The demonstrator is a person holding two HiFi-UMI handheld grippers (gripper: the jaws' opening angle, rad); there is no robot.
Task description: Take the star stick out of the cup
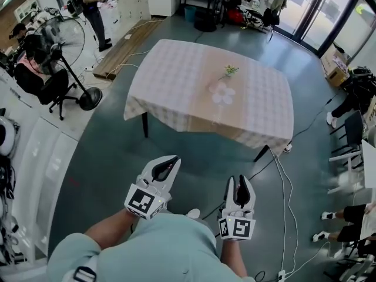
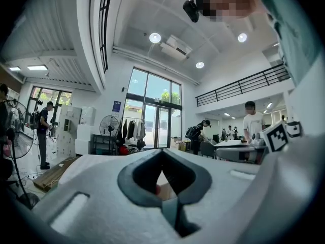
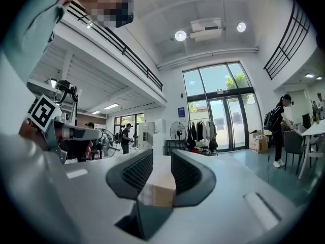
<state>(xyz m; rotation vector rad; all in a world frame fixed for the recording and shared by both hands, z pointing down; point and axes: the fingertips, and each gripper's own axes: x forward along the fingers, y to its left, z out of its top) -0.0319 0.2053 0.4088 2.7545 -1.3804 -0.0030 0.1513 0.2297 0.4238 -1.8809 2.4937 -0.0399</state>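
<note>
In the head view a small cup with a greenish star stick point(image 1: 229, 70) stands right of centre on the checked tablecloth of the table point(image 1: 176, 81); it is too small to make out in detail. A pale flower-shaped patch point(image 1: 222, 94) lies just in front of it. Both grippers hang close to my body, well short of the table. My left gripper point(image 1: 174, 159) point(image 2: 162, 151) has its tips touching and nothing in them. My right gripper point(image 1: 238, 180) point(image 3: 162, 154) stands open, its ribbed pads point(image 3: 139, 171) apart, with only the table seen through the gap.
A standing fan point(image 1: 64, 40) and an office chair point(image 1: 41, 78) are at the left. A person point(image 1: 91, 4) stands at the back left. Cables point(image 1: 282, 175) run over the floor by the table's right leg. Chairs point(image 1: 352, 134) and someone's legs point(image 1: 346, 216) are at the right.
</note>
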